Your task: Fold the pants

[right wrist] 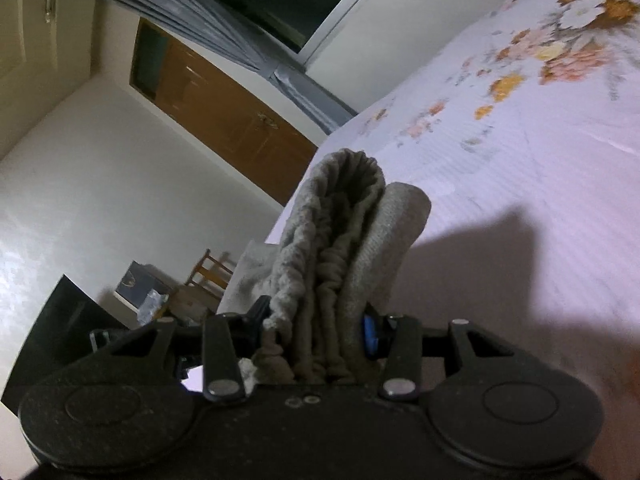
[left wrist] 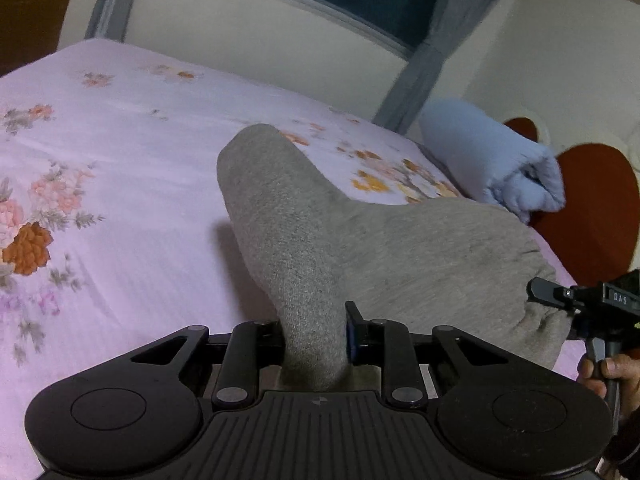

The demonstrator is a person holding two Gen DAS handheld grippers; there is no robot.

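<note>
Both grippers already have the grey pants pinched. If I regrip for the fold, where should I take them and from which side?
Keep to the edges. The left gripper pinches a thin fold of the grey pants; the right gripper clamps the bunched gathered band. Come from the near bed edge, fingers pointing across it.

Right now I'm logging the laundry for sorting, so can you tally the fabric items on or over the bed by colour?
Grey: 1, the pants, held up by both claws
Light blue: 1, a rolled blanket at the bed's far end
Pink floral: 1, the bedsheet
Total: 3
</note>
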